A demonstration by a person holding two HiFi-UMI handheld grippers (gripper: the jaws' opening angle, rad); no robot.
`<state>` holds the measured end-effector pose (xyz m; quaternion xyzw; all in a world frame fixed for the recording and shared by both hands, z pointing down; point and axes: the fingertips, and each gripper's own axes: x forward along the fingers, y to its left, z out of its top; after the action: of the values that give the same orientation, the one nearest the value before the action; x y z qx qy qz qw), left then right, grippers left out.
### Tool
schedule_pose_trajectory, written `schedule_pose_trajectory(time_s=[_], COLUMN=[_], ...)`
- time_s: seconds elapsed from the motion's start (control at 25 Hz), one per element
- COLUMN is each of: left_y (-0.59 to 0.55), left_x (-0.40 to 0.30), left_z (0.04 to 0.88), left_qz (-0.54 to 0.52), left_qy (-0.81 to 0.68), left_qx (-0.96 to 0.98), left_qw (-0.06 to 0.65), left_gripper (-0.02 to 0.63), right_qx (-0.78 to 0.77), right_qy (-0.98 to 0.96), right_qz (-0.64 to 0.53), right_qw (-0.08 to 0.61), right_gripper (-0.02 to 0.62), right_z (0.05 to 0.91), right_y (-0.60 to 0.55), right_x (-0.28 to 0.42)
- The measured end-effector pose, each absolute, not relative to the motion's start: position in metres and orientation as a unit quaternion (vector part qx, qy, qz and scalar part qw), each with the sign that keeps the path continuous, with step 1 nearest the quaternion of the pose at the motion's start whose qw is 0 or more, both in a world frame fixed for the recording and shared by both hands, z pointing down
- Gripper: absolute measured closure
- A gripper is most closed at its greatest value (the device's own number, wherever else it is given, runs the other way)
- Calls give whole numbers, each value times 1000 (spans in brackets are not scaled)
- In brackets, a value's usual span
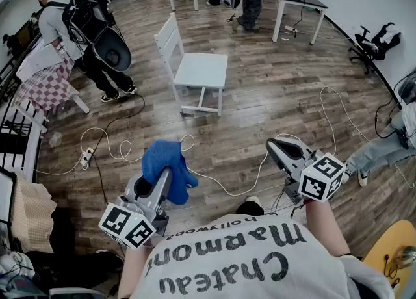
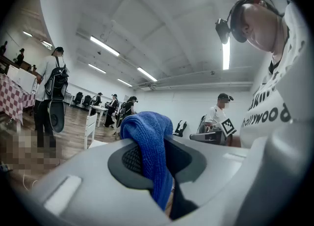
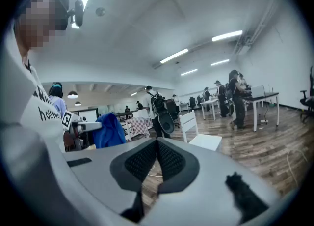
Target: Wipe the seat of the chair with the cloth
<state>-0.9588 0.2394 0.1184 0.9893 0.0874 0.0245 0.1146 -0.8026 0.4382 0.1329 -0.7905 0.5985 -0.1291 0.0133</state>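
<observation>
Not wiping yet; I'm standing well apart from the chair [image 1: 195, 64].
Left gripper [image 1: 164, 181] is clamping the cloth [image 1: 166, 158]; right gripper [image 1: 272, 143] is closed, holding nothing.

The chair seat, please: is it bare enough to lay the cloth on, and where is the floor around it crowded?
The seat is wholly bare, bordered by the backrest. The floor on the side away from the backrest is open planks. Crowded: cables and a power strip on the near floor.

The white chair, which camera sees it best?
The head view: the whole white chair shows from above, seat and back. The right gripper view shows it smaller, from the side; the left gripper view catches only part of it, left of the blue cloth.
</observation>
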Motion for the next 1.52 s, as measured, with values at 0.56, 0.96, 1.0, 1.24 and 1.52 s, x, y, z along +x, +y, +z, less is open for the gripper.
schedule_pose_trajectory(time_s=[0.56, 0.96, 1.0, 1.24, 1.52], left_y=[218, 210, 207, 194, 174], left_x=[-961, -951, -946, -912, -842], left_z=[123, 137, 137, 133, 121], left_qz=[23, 43, 44, 49, 30], left_qy=[87, 83, 80, 60, 42], left_qx=[989, 986, 987, 990, 990], left_qw=[116, 135, 132, 118, 134], left_gripper=[537, 535, 535, 535, 535], right_qx=[-799, -805, -805, -794, -795], right_qy=[584, 569, 568, 583, 590], right_qz=[-137, -161, -163, -161, -132], right_qw=[34, 47, 48, 63, 33], right_gripper=[580, 580, 580, 580, 580], right_z=[136, 147, 149, 151, 139], right_y=[430, 434, 431, 408, 390], right_x=[-801, -783, -777, -734, -658])
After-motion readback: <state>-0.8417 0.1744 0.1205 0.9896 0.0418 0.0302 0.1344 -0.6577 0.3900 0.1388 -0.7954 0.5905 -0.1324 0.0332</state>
